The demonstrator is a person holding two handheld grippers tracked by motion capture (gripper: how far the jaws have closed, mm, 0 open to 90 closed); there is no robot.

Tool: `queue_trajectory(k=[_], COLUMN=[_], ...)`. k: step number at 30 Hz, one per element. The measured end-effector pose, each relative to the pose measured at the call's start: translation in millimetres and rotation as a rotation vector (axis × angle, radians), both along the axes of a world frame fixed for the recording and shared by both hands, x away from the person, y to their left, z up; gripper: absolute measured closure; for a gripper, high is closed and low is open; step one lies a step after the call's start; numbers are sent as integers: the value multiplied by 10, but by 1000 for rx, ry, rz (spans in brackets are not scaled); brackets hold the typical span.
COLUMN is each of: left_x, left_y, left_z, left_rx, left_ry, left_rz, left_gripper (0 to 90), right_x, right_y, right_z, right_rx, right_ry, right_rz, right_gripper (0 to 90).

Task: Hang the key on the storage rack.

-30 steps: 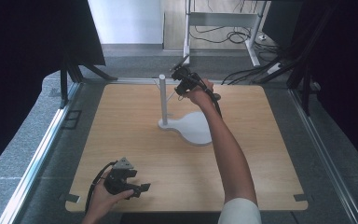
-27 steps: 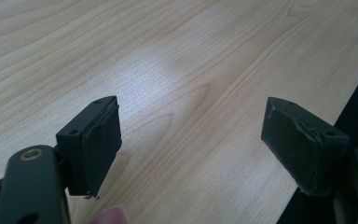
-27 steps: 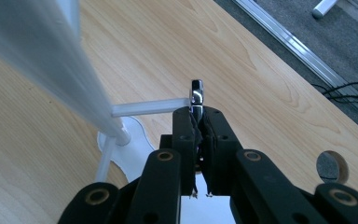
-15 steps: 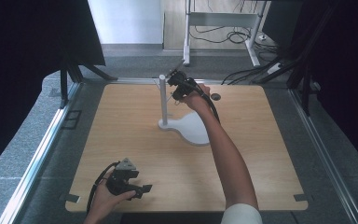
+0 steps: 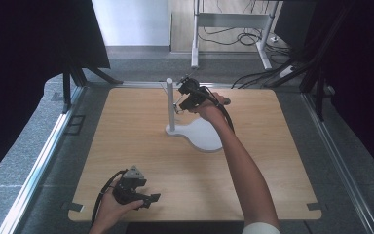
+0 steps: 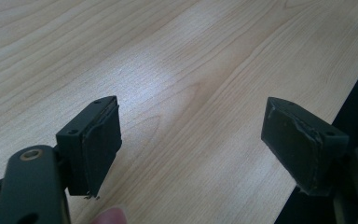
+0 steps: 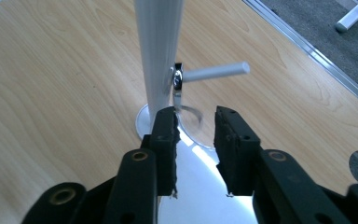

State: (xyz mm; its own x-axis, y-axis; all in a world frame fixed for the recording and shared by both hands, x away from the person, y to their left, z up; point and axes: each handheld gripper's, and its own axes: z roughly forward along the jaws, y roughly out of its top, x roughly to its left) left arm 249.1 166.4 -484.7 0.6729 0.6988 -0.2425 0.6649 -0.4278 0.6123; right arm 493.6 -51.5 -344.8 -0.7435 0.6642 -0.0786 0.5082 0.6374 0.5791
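Note:
A white stand rises from the middle of the wooden table: an upright pole (image 5: 170, 105) on a flat white base (image 5: 202, 136). In the right gripper view the pole (image 7: 161, 46) carries a short side peg (image 7: 214, 72) fixed by a metal nut. A thin metal ring (image 7: 193, 111) hangs below that nut. My right gripper (image 7: 196, 116) is open just in front of the ring, beside the pole, with nothing pinched between its pads. In the high view the right gripper (image 5: 179, 101) is level with the pole's upper half. My left gripper (image 6: 191, 126) rests wide open and empty near the table's front left (image 5: 153, 198).
A round dark hole (image 5: 226, 101) is set in the tabletop behind the right hand. Metal rails run along both sides of the table (image 5: 126, 146), with grey floor, cables and a desk frame beyond. The table's front edge lies close beside the left gripper.
The right gripper has shifted left and a little lower, closing in on the pole. The left gripper has stayed put.

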Motion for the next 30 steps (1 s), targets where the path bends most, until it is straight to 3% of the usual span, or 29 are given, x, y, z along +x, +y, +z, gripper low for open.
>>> queue_trajectory(k=[9, 17, 24, 30], left_x=[0, 0, -1, -10], left_y=[-6, -13, -29, -52], left_z=[2, -3, -5, -3], left_rx=[10, 15, 26, 30], left_ry=[-3, -2, -5, -2], left_rz=[0, 7, 5, 4], left_gripper=[203, 203, 203, 203], right_x=[-333, -747, -1141, -1339], right_y=[-339, -793, -1243, -1443], right_z=[-58, -218, -541, -796], right_rx=[54, 123, 191, 211], right_ry=[-43, -59, -55, -38], right_rz=[-6, -18, -48, -59], right_gripper=[577, 539, 526, 518])
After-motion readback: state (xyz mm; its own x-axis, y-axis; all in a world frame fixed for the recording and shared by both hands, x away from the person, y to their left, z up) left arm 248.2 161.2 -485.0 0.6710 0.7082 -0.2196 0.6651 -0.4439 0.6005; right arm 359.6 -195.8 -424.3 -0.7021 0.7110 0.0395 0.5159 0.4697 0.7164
